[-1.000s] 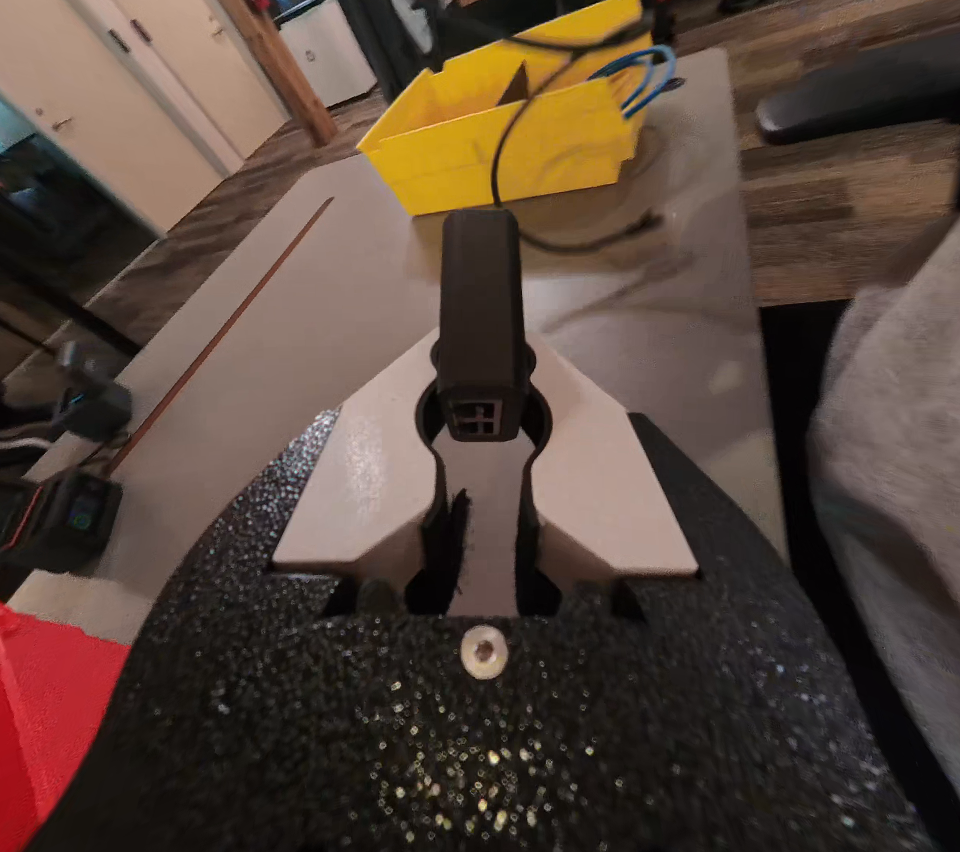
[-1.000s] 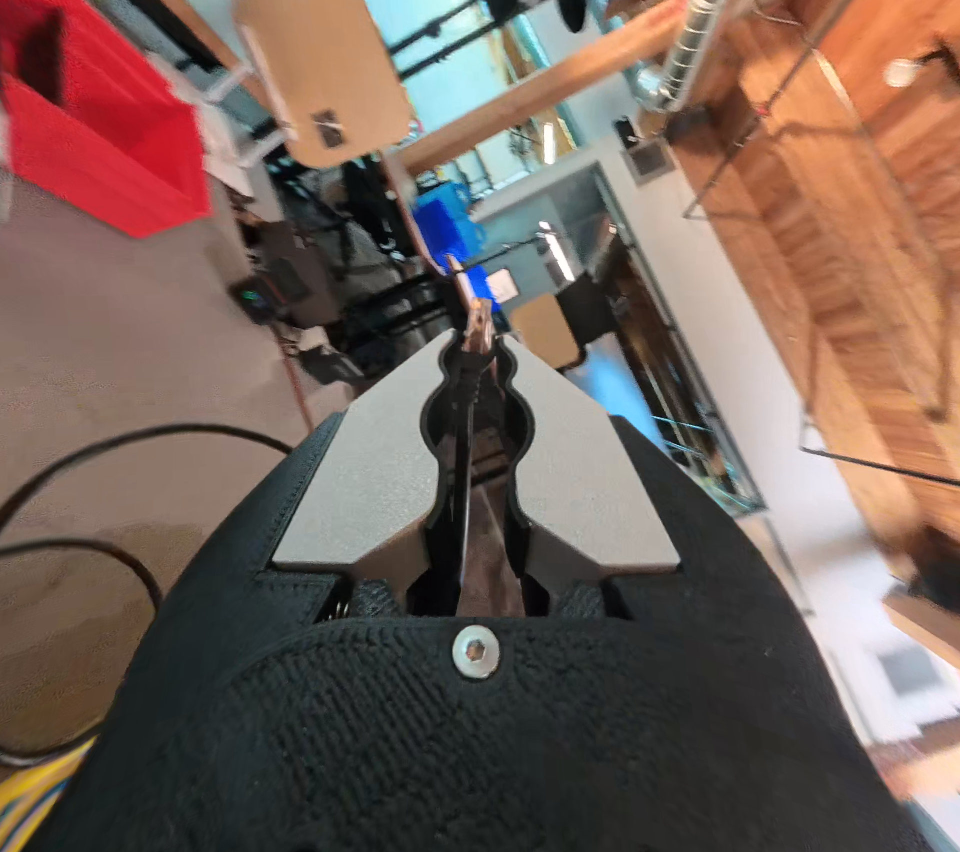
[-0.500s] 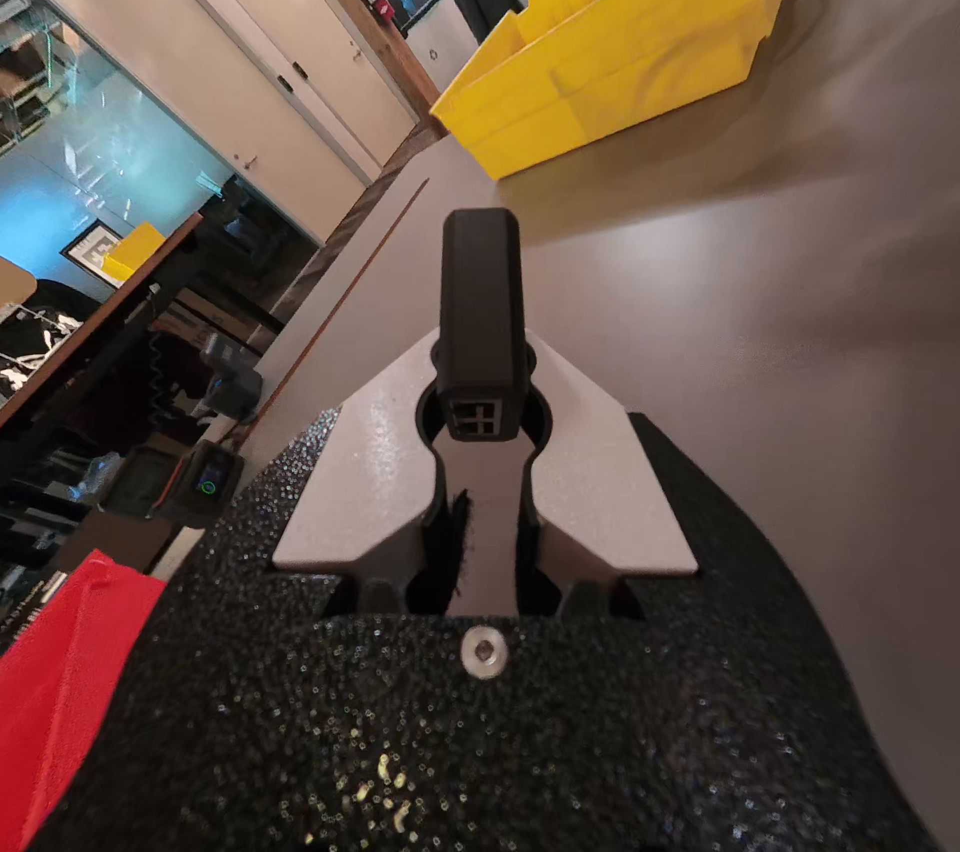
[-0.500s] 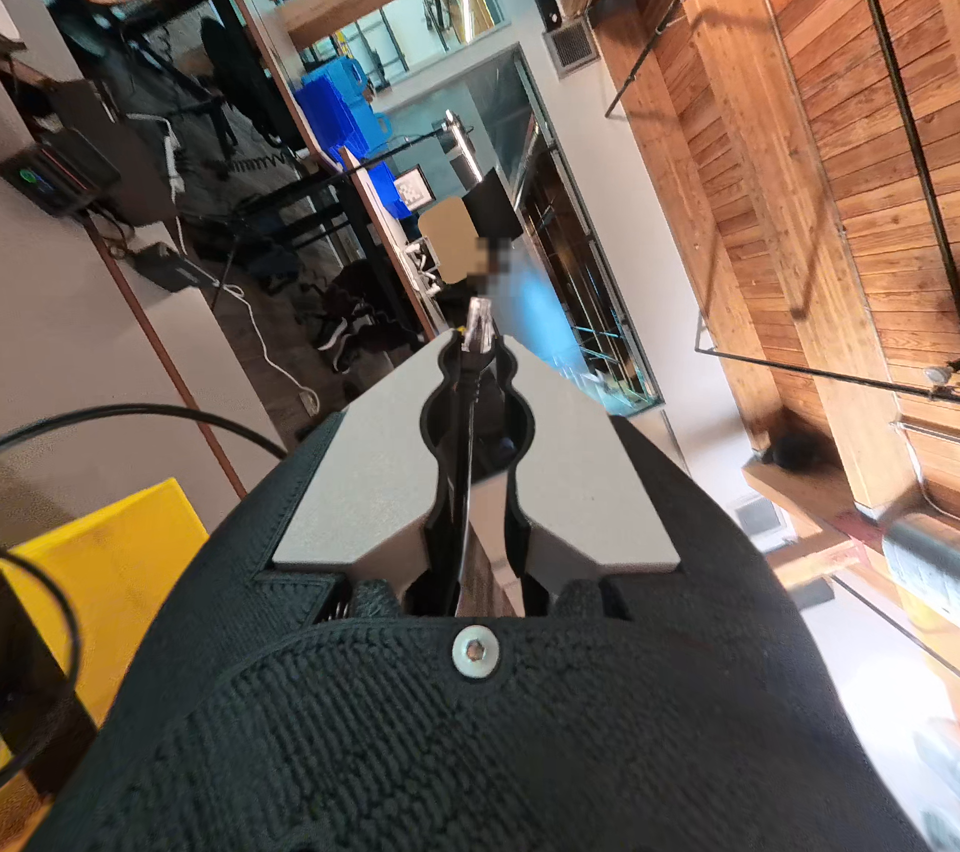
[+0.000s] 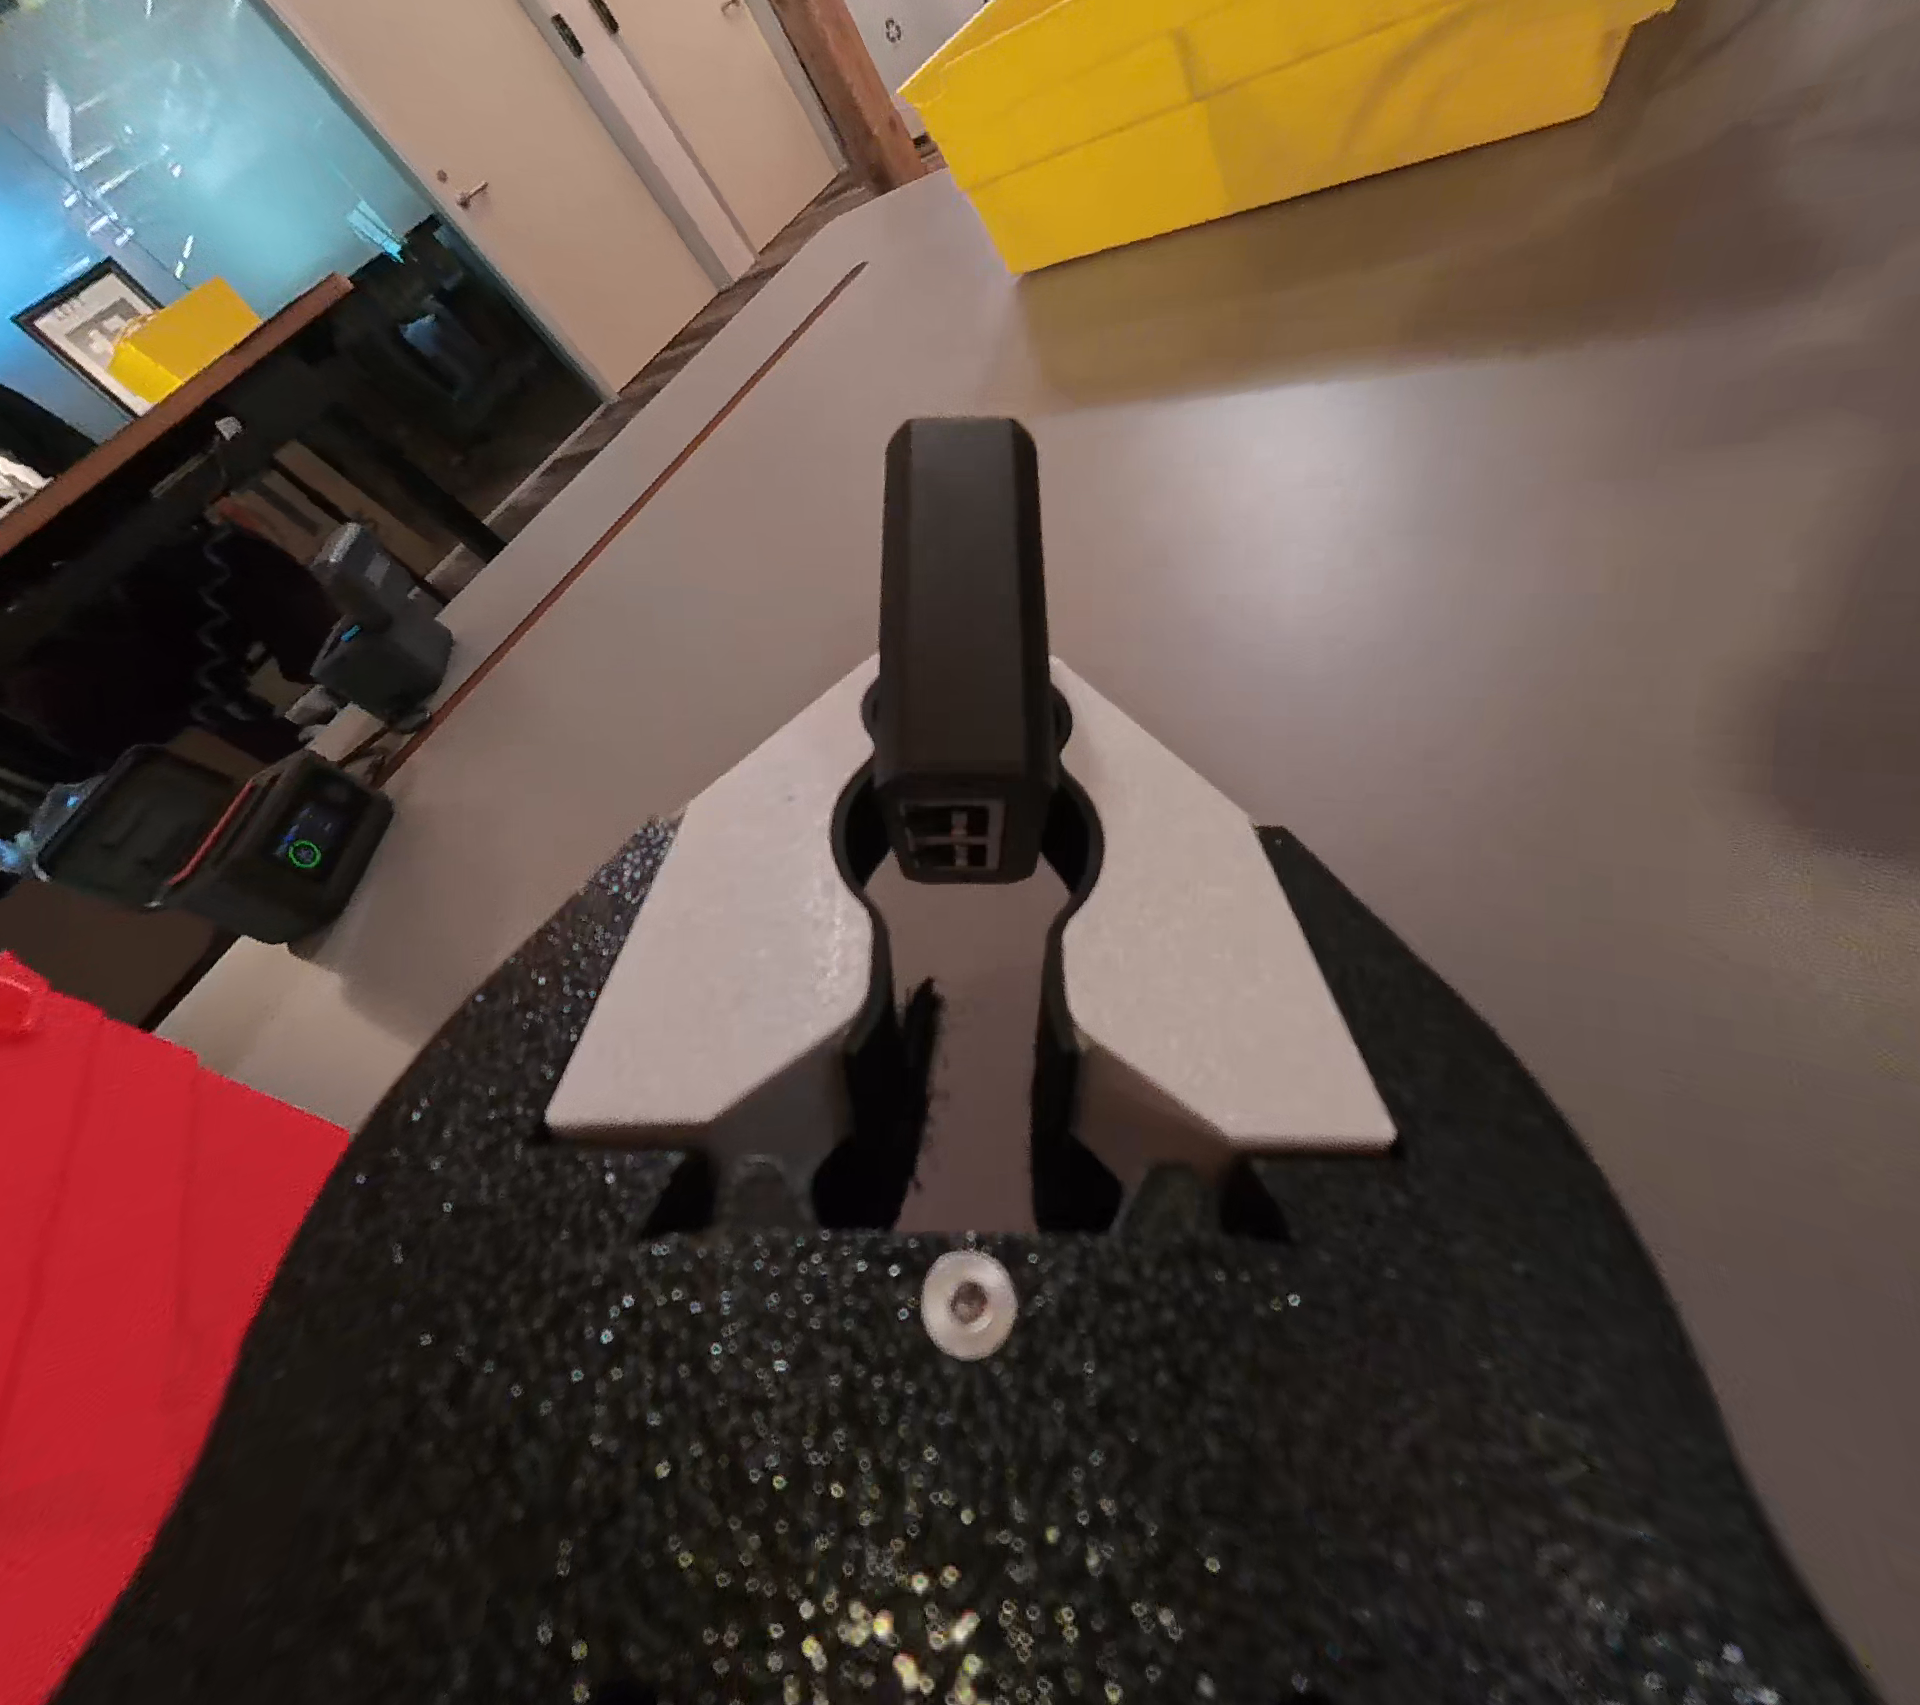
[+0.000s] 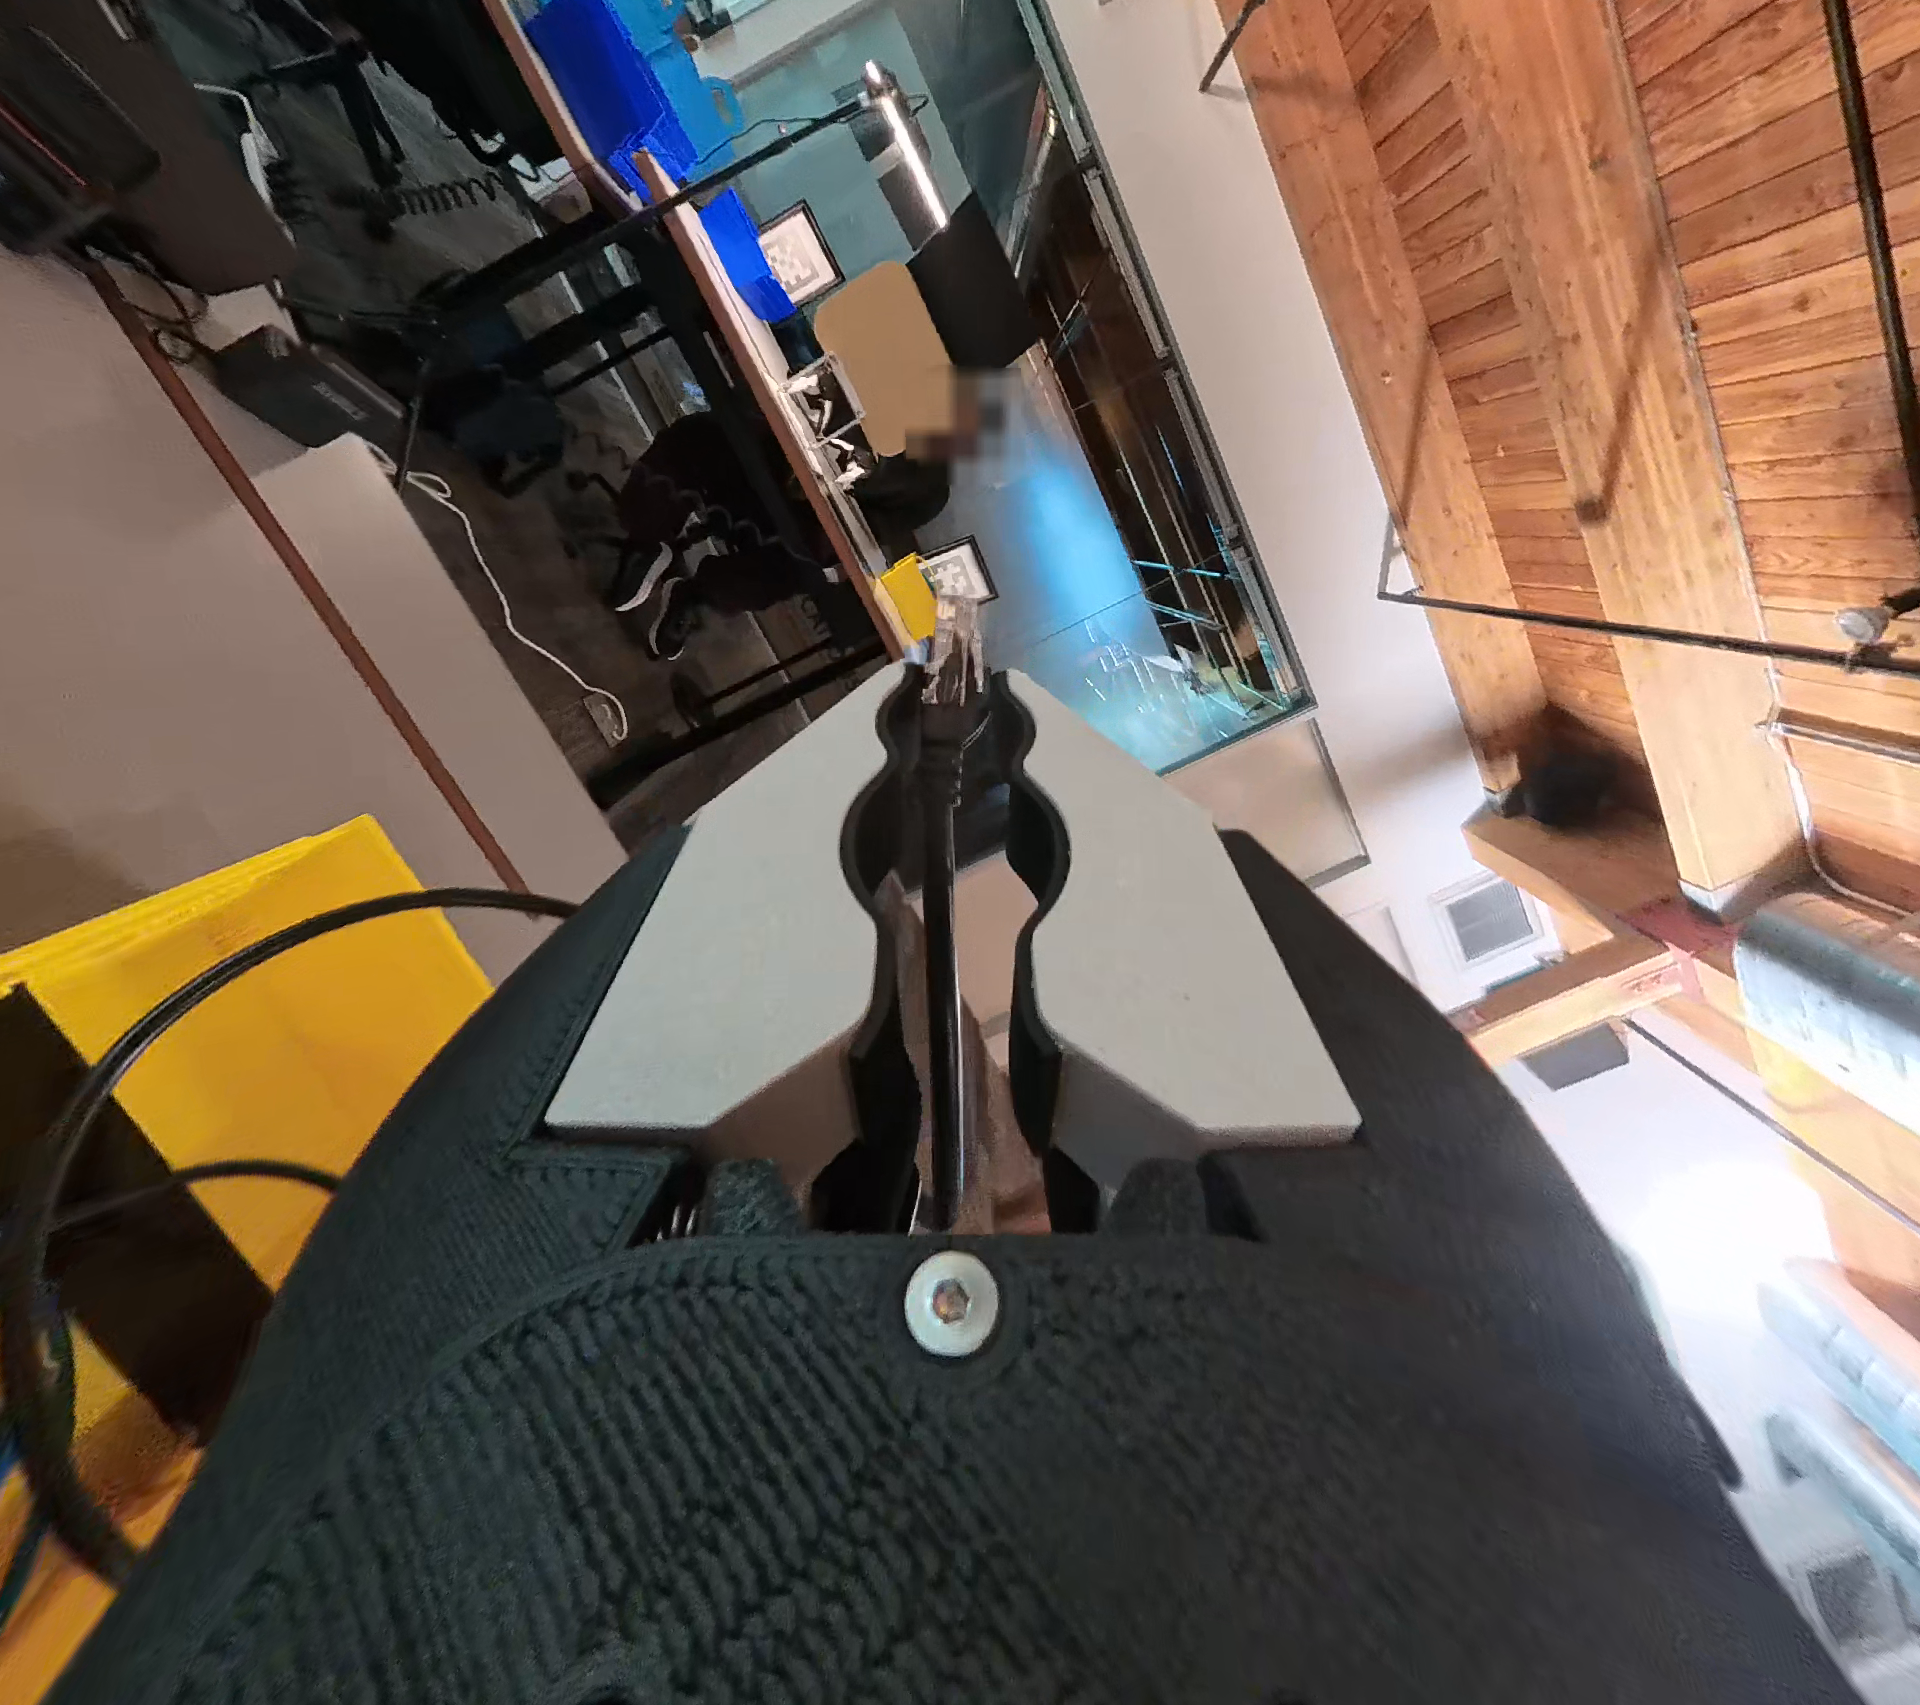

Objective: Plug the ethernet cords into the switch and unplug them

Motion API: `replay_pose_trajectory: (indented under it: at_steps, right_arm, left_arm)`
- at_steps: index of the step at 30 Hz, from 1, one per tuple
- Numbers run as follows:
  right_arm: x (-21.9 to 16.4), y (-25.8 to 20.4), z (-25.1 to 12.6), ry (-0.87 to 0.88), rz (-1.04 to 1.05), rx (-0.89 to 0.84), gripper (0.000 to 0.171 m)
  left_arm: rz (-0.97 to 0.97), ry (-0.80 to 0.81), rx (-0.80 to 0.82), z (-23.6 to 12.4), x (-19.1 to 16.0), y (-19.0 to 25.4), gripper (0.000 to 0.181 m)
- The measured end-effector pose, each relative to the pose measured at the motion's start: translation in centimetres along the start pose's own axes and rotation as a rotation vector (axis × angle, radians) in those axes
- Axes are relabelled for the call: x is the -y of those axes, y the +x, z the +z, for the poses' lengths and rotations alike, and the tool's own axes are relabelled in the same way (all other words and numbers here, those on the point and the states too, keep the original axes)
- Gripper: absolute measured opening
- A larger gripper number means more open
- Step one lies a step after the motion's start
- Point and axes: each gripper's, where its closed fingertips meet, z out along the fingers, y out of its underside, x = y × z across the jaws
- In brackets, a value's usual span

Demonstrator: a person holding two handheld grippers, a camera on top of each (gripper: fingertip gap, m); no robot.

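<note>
One black switch [image 5: 961, 637] is clamped in the left gripper [image 5: 961, 782] above the grey table [image 5: 1403, 616], its ports facing the camera. One black cord [image 6: 940, 928] is pinched in the right gripper [image 6: 951, 699], its clear plug [image 6: 956, 647] sticking out past the tips. The plug is best lined up squarely with one port and pushed straight in. One yellow bin [image 5: 1299, 55] is seen beyond.

Bright indoor light, soft shadows on table [image 5: 1455, 512]; fisheye edges, bkgd blurry, 2 views.
</note>
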Motion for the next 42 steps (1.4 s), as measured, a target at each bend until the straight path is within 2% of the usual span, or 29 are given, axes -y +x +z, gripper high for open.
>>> replay_pose_trajectory:
  at_steps: [5, 9, 14, 18, 22, 23, 26, 33, 35, 37, 40, 42]
  right_arm:
    - [-5.5, -7.2, -1.0, -0.074, 0.070, 0.049, 0.011]
    - [-10.2, -15.6, -2.3, -0.170, 0.206, 0.253, 0.011]
    - [-14.4, -24.9, -3.6, -0.358, 0.408, 0.552, 0.011]
    - [-16.4, -29.2, -3.8, -0.503, 0.541, 0.680, 0.011]
    - [-17.9, -31.8, -4.9, -0.658, 0.538, 0.794, 0.015]
    - [-17.7, -31.8, -4.8, -0.660, 0.560, 0.788, 0.019]
    - [-17.2, -30.2, -4.3, -0.648, 0.612, 0.722, 0.052]
    - [-15.3, -23.1, -3.5, -0.594, 0.642, 0.460, 0.099]
    - [-12.4, -21.4, -2.5, -0.475, 0.676, 0.413, 0.111]
    - [-8.0, -21.1, -1.6, -0.324, 0.750, 0.437, 0.121]
    - [0.0, -22.9, -0.7, -0.075, 0.936, 0.582, 0.126]
    - [4.4, -25.9, -0.6, 0.006, 1.028, 0.729, 0.135]
  left_arm:
    - [-0.008, -0.007, -0.027, -0.5, -0.1, -0.4, 0.021]
    - [-0.045, 0.046, 0.020, -1.4, 0.9, -1.8, 0.021]
    - [-0.079, 0.047, 0.022, -1.7, 0.6, -2.2, 0.021]
    - [-0.080, 0.032, -0.014, -1.5, 0.2, -1.4, 0.021]
    - [-0.060, 0.016, -0.043, -1.2, -0.1, -0.7, 0.021]
    - [-0.059, 0.011, -0.048, -1.2, -0.3, -0.5, 0.021]
    - [-0.057, -0.008, -0.049, -0.9, -0.7, -0.2, 0.021]
    - [-0.056, -0.013, -0.032, -1.0, -0.6, -0.4, 0.021]
    - [-0.055, 0.004, -0.037, -1.1, -0.1, -0.3, 0.021]
    - [-0.030, 0.019, -0.035, -1.2, 0.4, -0.1, 0.021]
    - [0.077, 0.032, -0.024, -1.5, 1.6, 0.6, 0.021]
    - [0.169, 0.059, -0.021, -1.8, 3.0, 1.5, 0.021]
